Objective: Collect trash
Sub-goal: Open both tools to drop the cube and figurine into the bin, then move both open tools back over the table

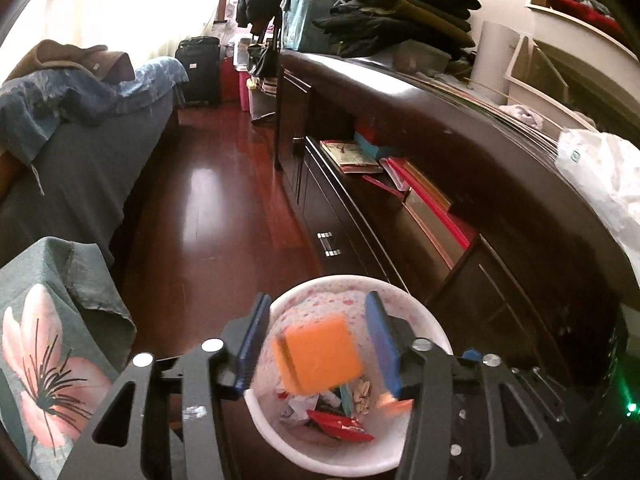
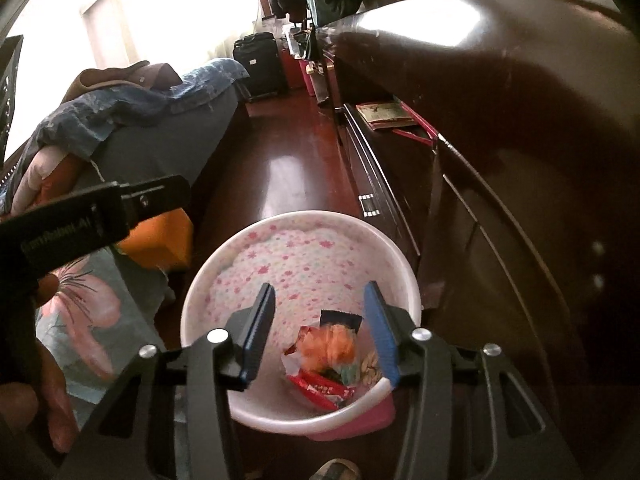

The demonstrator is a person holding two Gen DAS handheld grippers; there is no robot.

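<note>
Here, both views look down into a white trash bin (image 1: 440, 344) with a pink-flowered liner, standing on the dark red wooden floor (image 1: 208, 184) beside a long dark cabinet (image 1: 460, 128).

In the left wrist view the left gripper (image 1: 316, 344) sits at the lower centre of the frame, above the bin's mouth. Its blue pads (image 1: 378, 344) stand apart, and a blurred orange block (image 1: 320, 354) shows between them without touching either pad, so the gripper is released. Below the block, at the bottom of the bin, lie crumpled paper, a red wrapper (image 1: 340, 426) and some pale shells.

In the right wrist view the right gripper (image 2: 320, 338) is likewise at the lower centre over the bin (image 2: 208, 300), jaws apart and clear of everything. Between them, lower in the bin, a blurred orange-and-red snack packet (image 2: 328, 348) rests above red wrappers (image 2: 320, 390). At the left of that frame the black body of the left gripper (image 2: 92, 216) reaches in, with the orange block (image 2: 160, 240) beneath it.

A bed (image 1: 80, 152) with blue bedding fills the left of both frames; a flower-printed cloth (image 1: 48, 340) lies at the lower left. A black suitcase (image 1: 198, 68) stands far back by the bright window.
</note>
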